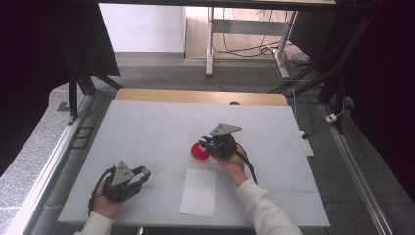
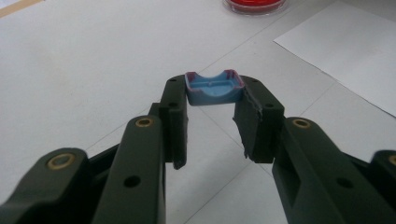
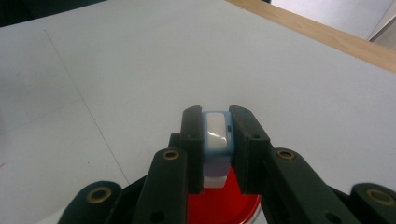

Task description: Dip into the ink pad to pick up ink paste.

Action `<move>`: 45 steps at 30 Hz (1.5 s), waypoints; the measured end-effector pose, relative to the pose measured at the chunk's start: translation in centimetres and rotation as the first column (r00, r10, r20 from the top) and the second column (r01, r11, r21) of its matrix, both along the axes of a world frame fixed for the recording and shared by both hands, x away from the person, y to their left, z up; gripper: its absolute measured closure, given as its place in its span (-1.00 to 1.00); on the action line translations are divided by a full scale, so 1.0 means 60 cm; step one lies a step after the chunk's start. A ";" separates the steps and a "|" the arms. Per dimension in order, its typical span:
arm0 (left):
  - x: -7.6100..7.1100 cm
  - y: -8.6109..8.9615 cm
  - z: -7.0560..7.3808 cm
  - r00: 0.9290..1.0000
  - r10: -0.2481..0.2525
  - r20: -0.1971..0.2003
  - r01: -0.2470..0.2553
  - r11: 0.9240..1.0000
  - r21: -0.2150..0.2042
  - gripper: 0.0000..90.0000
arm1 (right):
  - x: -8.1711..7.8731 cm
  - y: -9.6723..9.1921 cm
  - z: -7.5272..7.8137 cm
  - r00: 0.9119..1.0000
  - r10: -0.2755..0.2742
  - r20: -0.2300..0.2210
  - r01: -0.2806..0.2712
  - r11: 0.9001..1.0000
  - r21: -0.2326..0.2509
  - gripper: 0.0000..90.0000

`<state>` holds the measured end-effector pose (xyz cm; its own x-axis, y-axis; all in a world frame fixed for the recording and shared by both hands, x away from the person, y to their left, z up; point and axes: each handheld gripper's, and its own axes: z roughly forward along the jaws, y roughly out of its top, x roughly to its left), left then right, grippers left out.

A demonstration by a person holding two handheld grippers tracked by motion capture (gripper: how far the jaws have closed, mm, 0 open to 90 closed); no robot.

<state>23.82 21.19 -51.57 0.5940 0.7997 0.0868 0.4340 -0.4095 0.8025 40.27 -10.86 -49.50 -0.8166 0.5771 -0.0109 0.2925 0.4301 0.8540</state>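
Two light, stiff plastic parts: my left tongs [image 2: 212, 105] pinch the stamp's cap [image 2: 214, 88] by its sides, right tongs [image 3: 215, 135] clamp the stamp [image 3: 216, 135] above the red ink pad [image 3: 223, 205].

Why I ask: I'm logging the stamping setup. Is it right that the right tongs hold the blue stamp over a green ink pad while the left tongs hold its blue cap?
Not quite: the ink pad is red, as the right gripper view shows. The right tongs do hold the blue stamp over it, and the left tongs hold the blue cap.
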 end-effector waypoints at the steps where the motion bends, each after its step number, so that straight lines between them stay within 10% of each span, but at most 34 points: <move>1: 0.000 0.000 0.000 1.000 0.001 0.000 -0.001 1.000 0.001 0.44 | -0.001 -0.001 0.002 1.000 0.001 0.002 -0.001 1.000 0.003 0.67; 45: 0.002 0.001 -0.002 1.000 -0.002 0.011 0.002 1.000 0.005 0.44 | -0.046 -0.052 0.060 0.998 0.056 0.011 -0.057 0.996 0.075 0.67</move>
<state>23.94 21.23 -51.67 0.5948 0.7980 0.0975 0.4246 -0.4148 0.8048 37.52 -14.00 -45.90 -0.8478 0.5297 0.0236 0.2622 0.3801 0.8870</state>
